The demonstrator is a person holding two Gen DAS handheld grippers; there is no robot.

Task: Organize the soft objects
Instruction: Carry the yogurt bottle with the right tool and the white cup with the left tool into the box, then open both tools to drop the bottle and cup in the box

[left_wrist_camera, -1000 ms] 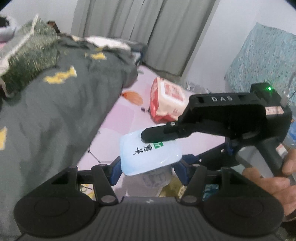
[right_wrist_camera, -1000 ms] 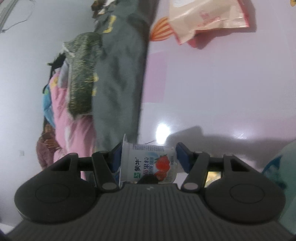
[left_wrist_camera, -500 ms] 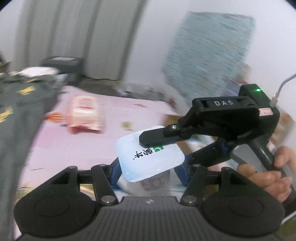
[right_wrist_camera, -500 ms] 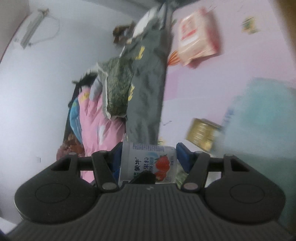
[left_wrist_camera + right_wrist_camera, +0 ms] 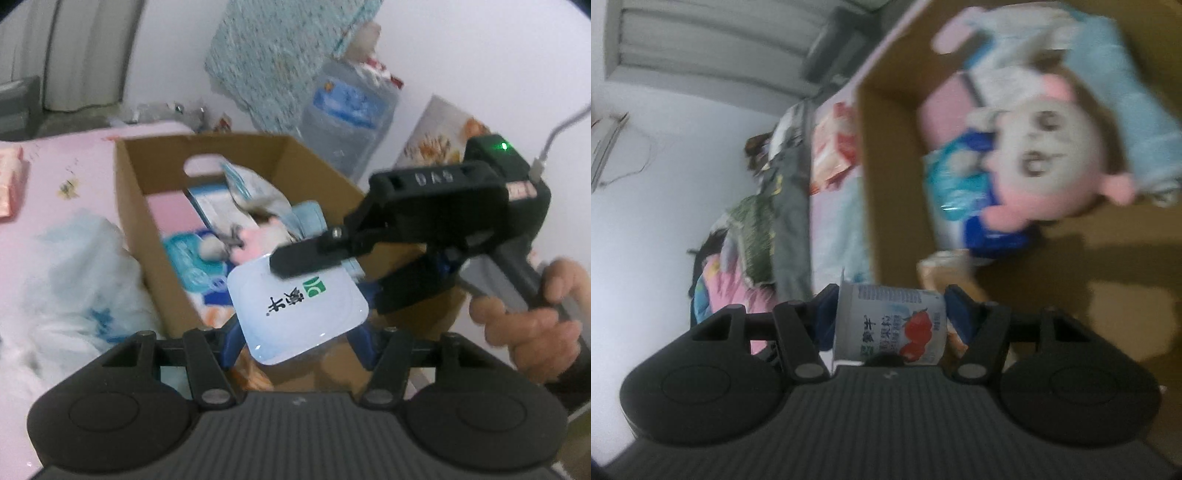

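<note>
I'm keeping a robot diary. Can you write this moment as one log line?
left gripper: shut on cup | right gripper: shut on cup | box: below, holds doll

We find a lived-in bedroom: rumpled bedding, grey curtains, a plush doll in a cardboard box.

Both grippers are built of matte black plastic, with a ribbed grey deck flanked by two round discs and silver screws at the linkage pivots. Blue pads line the left gripper and the right gripper. On the right gripper's body, raised "DAS" lettering, a green light and a grey cable are seen. Its grey handle is wrapped by a bare-skinned hand with a dark sleeve.
</note>
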